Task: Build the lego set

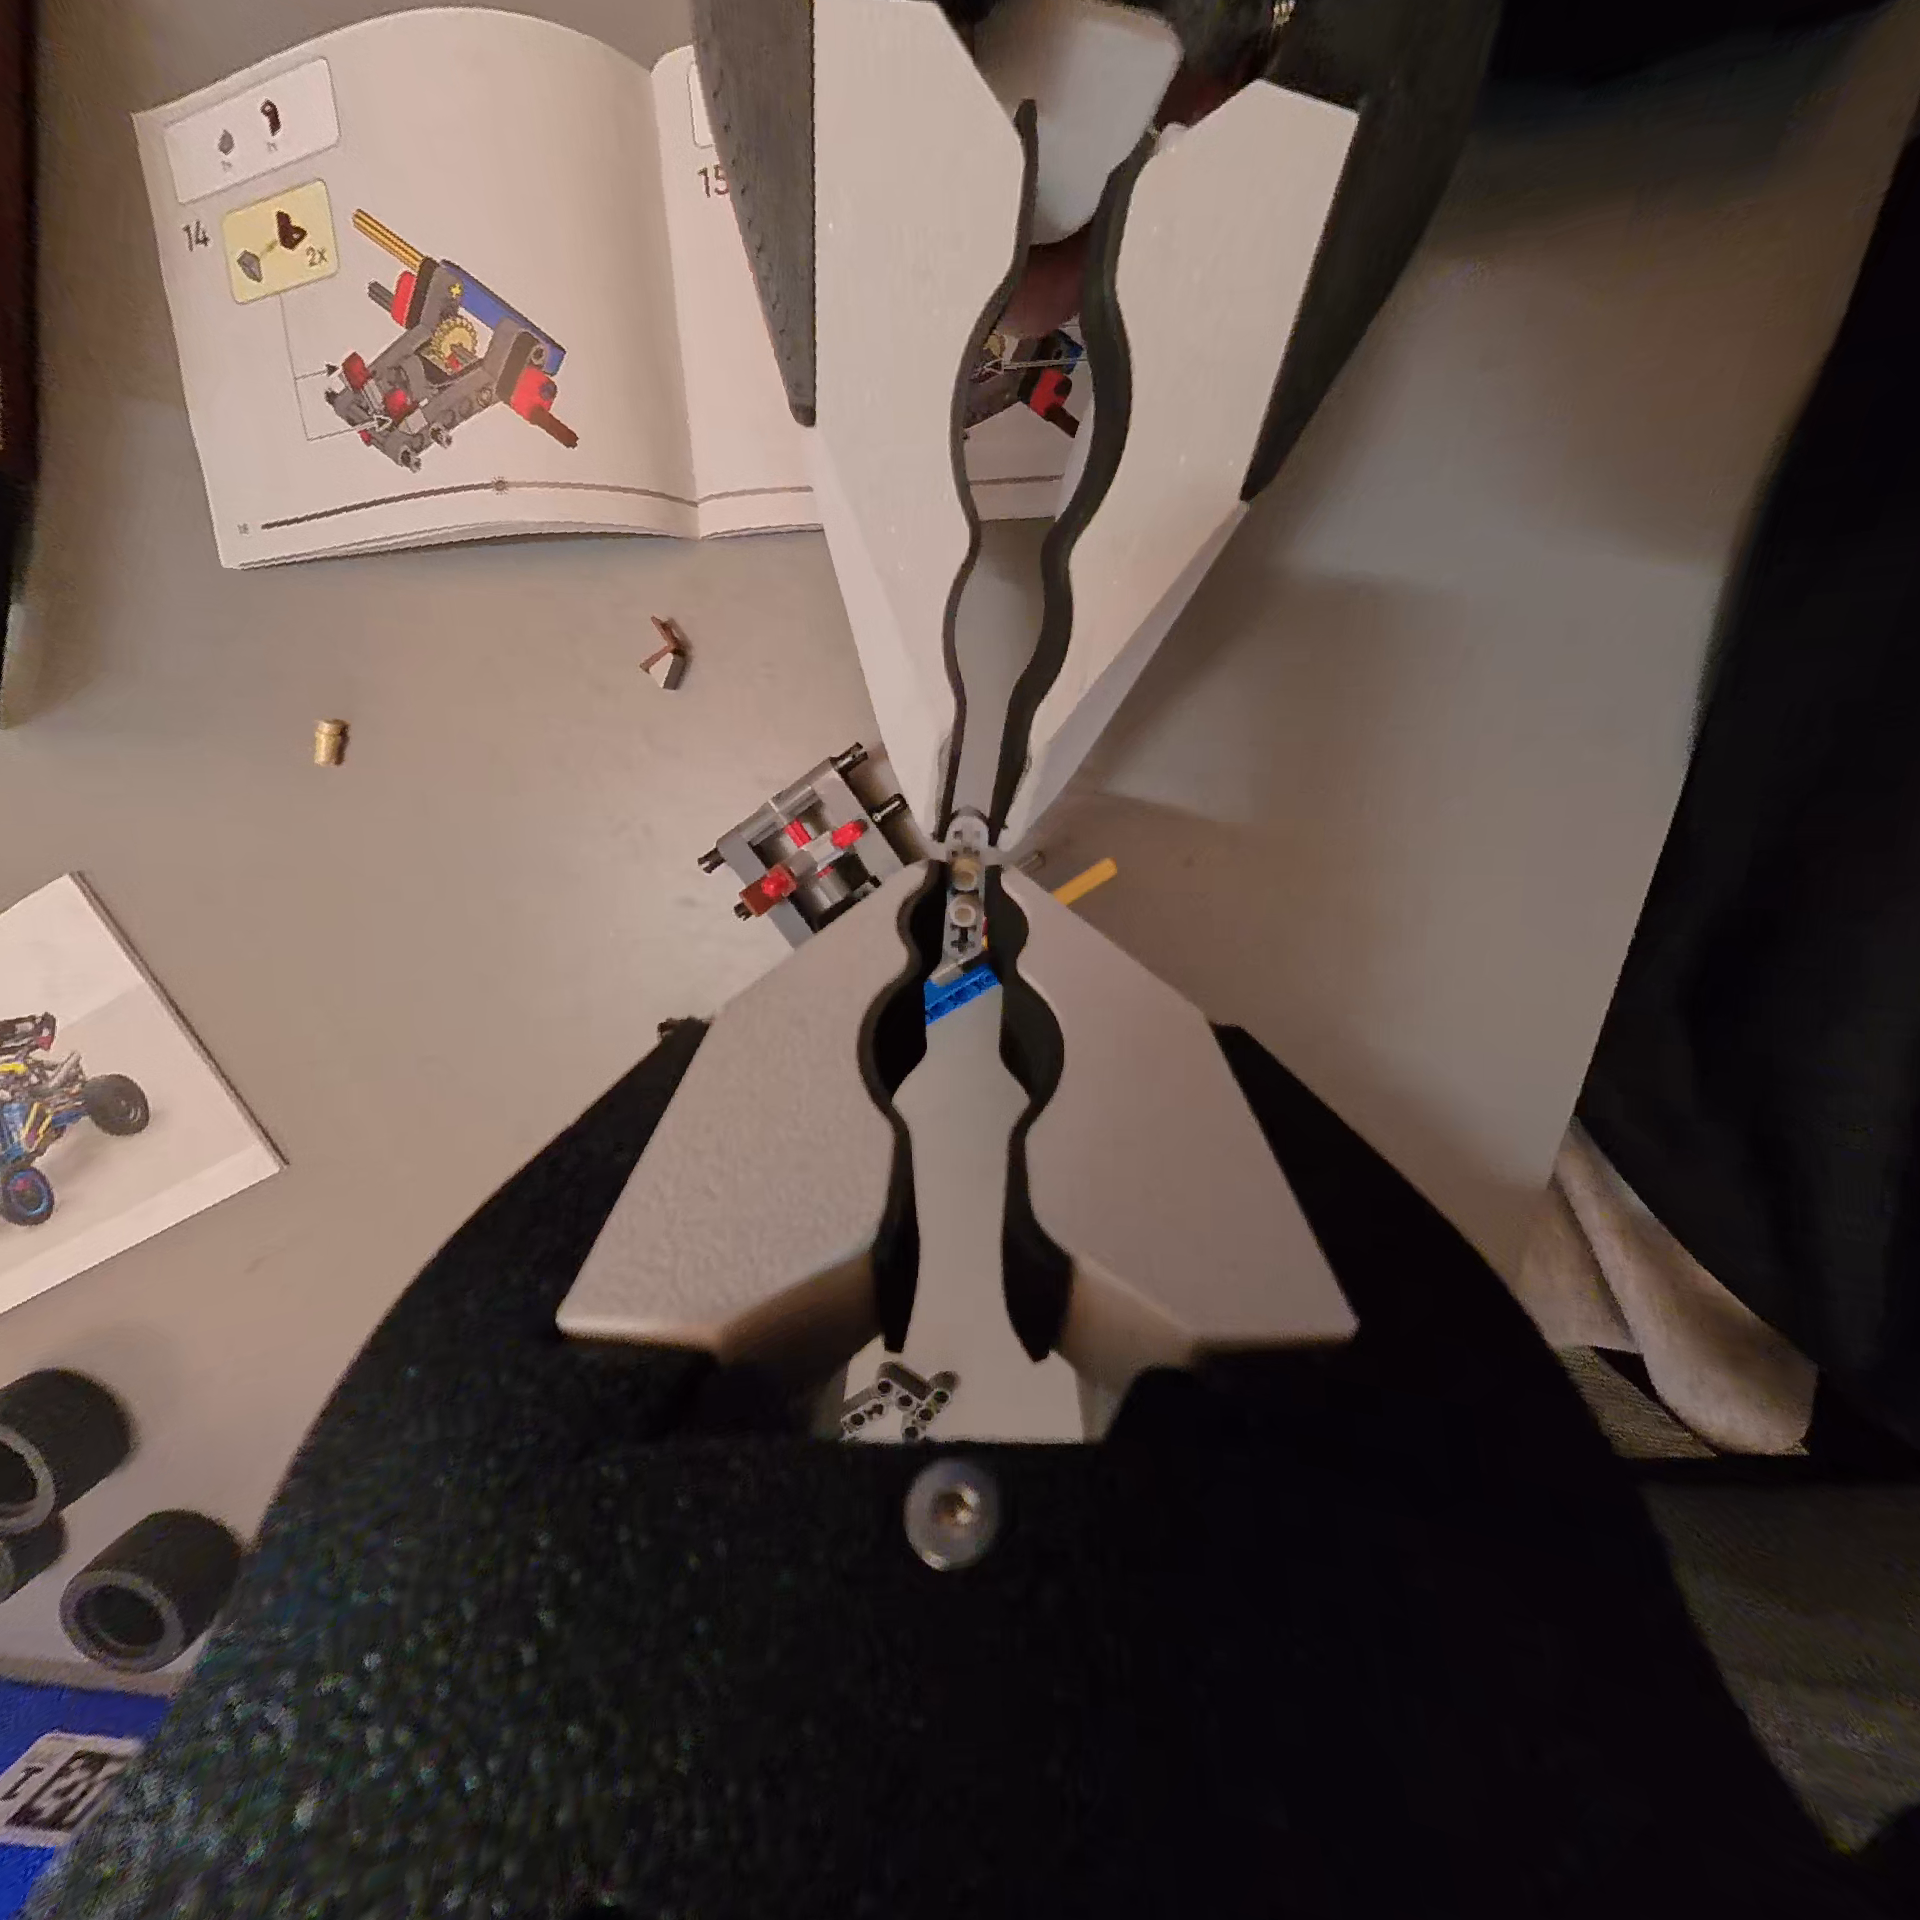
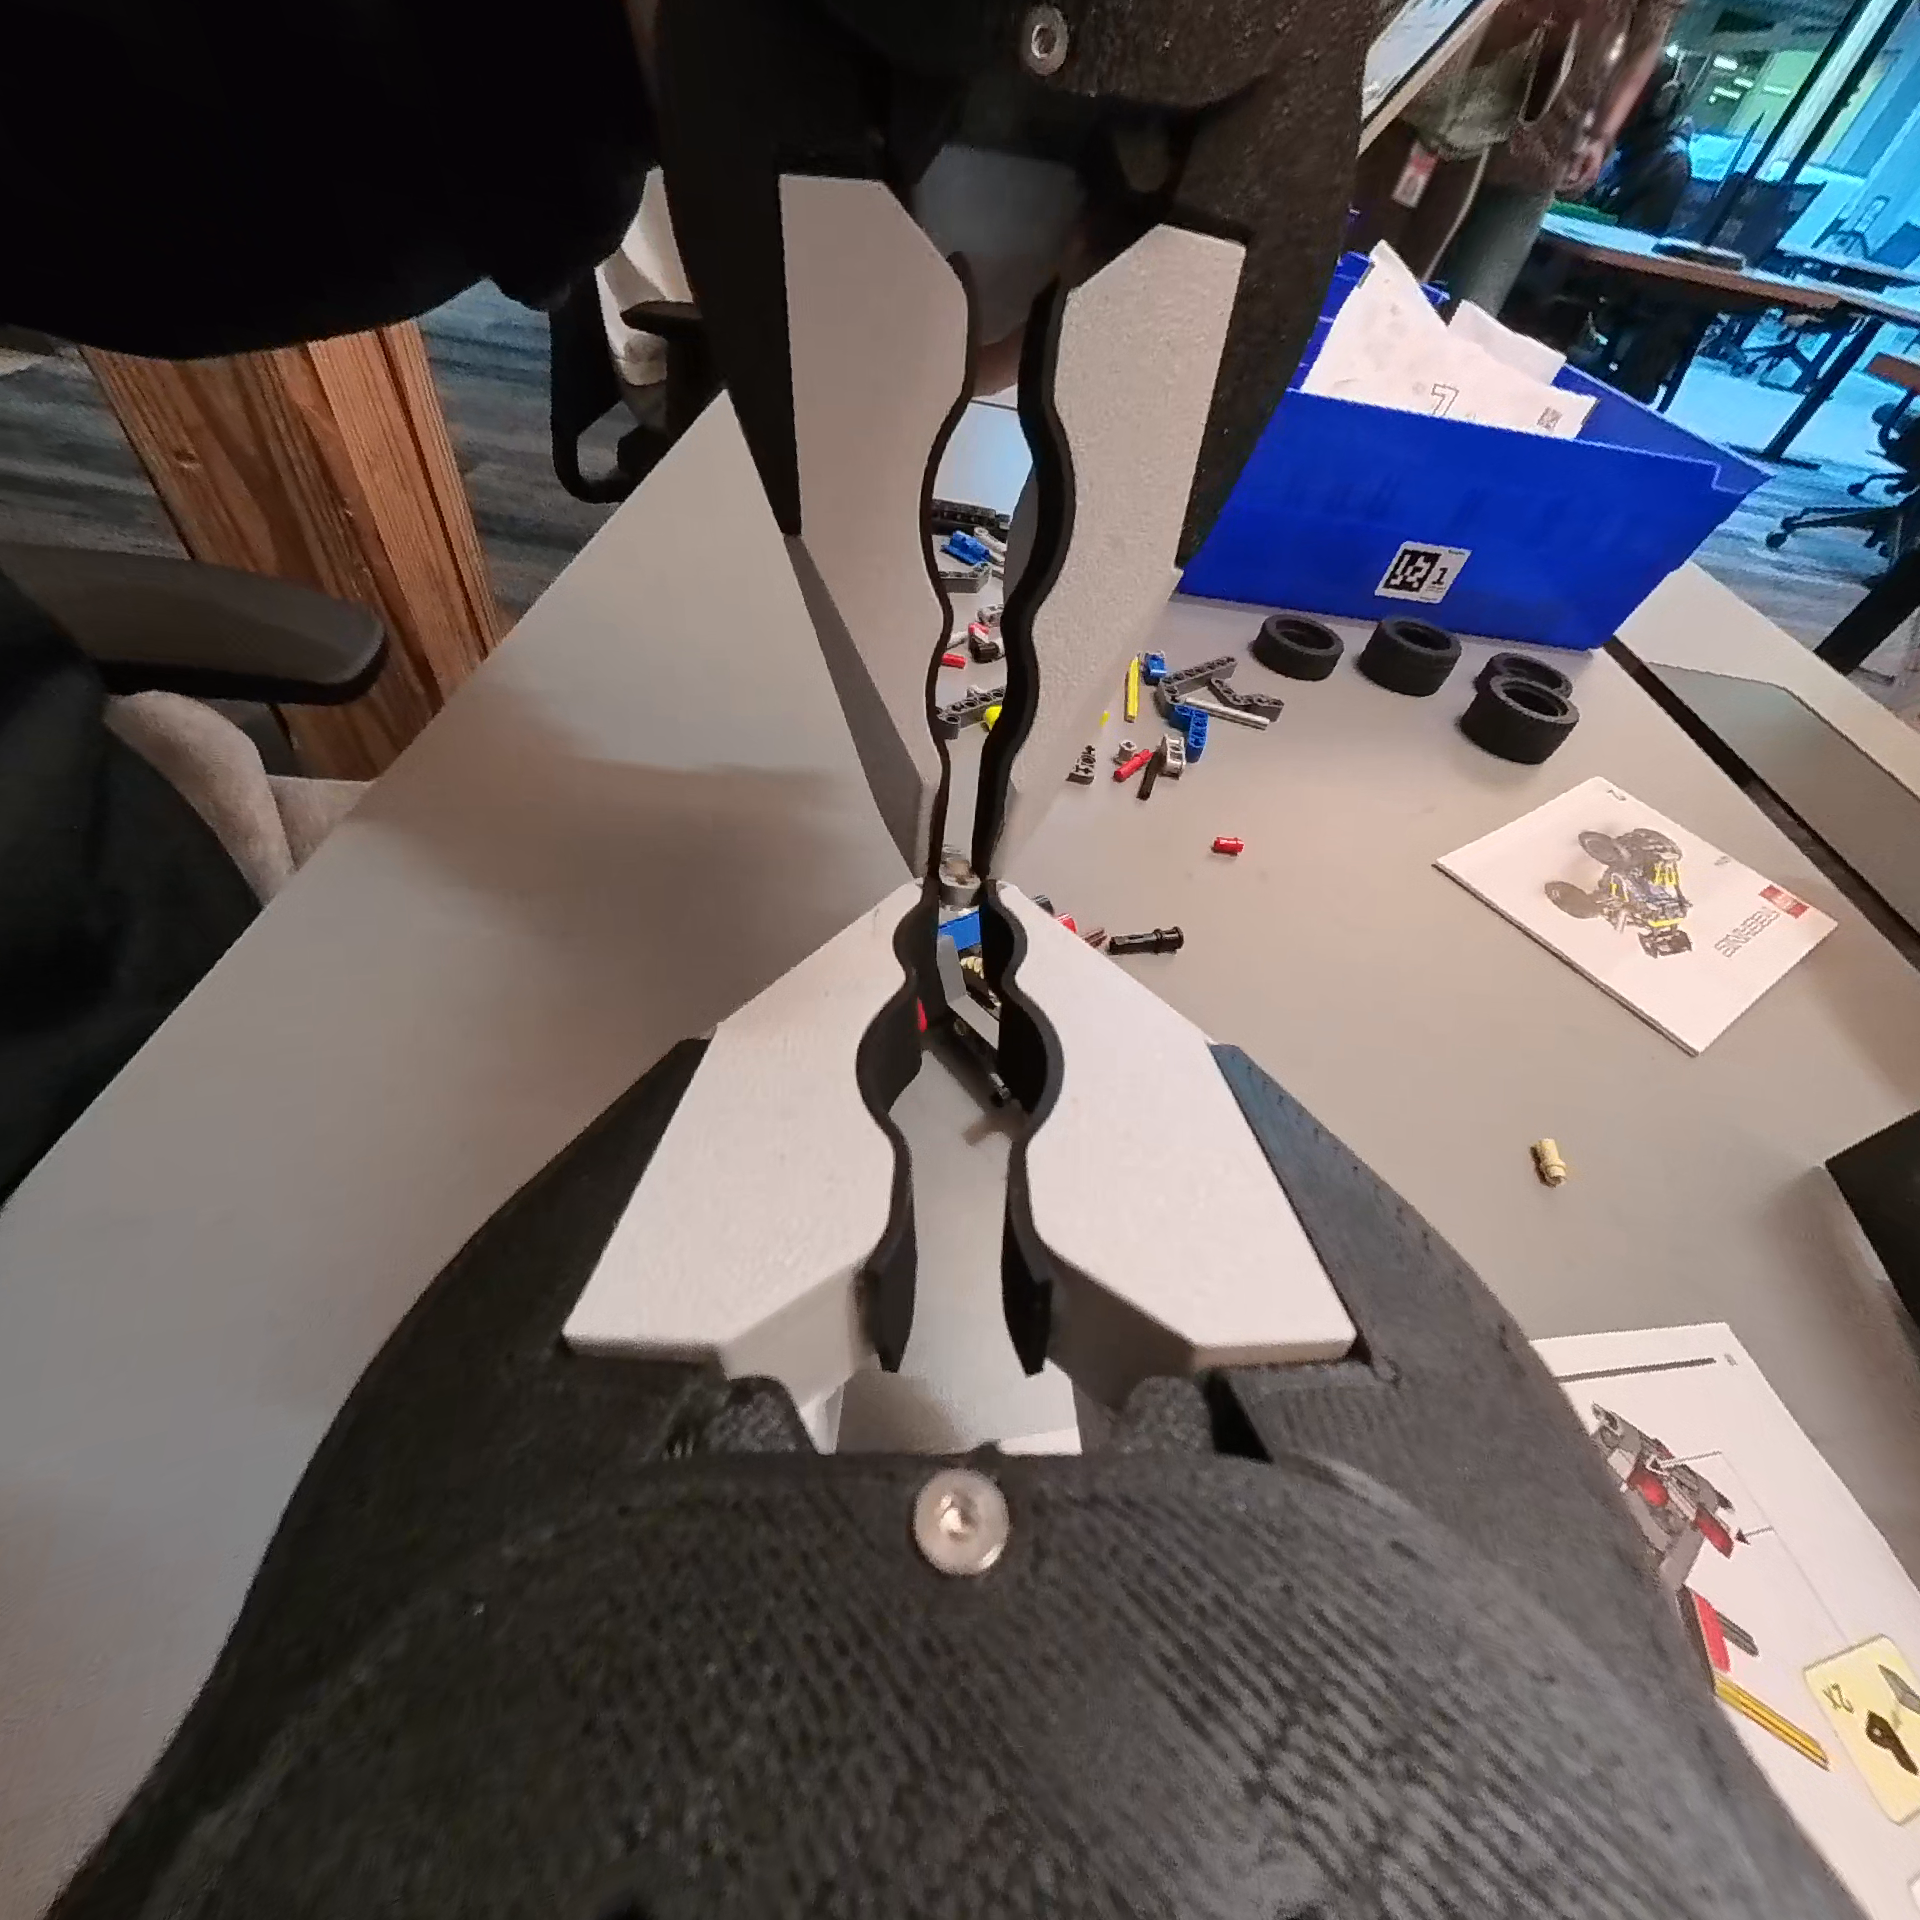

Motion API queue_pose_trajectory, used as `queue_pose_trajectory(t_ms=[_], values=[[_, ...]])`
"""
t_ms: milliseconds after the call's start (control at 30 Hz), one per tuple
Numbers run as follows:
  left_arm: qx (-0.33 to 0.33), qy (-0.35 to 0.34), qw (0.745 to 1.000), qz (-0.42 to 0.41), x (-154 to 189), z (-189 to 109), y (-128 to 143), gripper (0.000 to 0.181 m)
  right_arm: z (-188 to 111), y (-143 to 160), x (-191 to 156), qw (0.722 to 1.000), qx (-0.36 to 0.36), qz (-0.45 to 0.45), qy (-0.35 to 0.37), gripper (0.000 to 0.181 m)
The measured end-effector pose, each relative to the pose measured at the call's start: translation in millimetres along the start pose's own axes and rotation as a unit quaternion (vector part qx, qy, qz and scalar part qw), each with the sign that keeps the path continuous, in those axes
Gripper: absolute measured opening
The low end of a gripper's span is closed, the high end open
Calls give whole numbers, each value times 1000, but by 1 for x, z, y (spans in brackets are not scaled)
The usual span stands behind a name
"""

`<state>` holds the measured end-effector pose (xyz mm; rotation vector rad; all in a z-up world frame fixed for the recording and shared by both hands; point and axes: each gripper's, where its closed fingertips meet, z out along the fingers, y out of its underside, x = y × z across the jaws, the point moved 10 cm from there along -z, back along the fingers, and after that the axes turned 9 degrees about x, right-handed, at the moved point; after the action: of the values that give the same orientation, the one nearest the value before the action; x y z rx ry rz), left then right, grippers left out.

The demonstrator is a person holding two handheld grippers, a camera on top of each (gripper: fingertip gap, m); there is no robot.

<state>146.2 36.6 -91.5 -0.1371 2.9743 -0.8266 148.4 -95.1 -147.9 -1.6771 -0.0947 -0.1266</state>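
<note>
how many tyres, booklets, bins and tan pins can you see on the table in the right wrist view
black tyres: 4
instruction booklets: 2
blue bin: 1
tan pin: 1
total: 8

grey-blue lego assy [image 1: 961, 914] held aloft

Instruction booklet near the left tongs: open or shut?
Open. The instruction booklet lies flat on the table, two pages spread with the centre fold showing; the other tongs hide most of its right page.
</note>
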Motion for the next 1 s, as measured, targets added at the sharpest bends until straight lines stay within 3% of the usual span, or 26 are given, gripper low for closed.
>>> queue_pose_trajectory(t_ms=[133, 367, 533, 833, 1000], values=[[9, -5, 1000, 14, 1, 0, 2, 5, 1, 2, 1, 1000, 4, 4, -1, 5], [127, 28, 991, -22, -4, -11, 12, 5, -7, -1, 5, 998, 60, 25, -9, 5], [174, 47, 983, -32, -4, -15, 14, 5, -8, -4, 3, 995, 90, 29, -23, 5], [160, 5, 986, -33, -7, -11, 17, 5, -6, 1, 6, 997, 67, 34, 3, 5], [89, -53, 989, -108, -23, -7, 33, 4, -1, 14, 10, 996, -36, -10, 76, 0]])
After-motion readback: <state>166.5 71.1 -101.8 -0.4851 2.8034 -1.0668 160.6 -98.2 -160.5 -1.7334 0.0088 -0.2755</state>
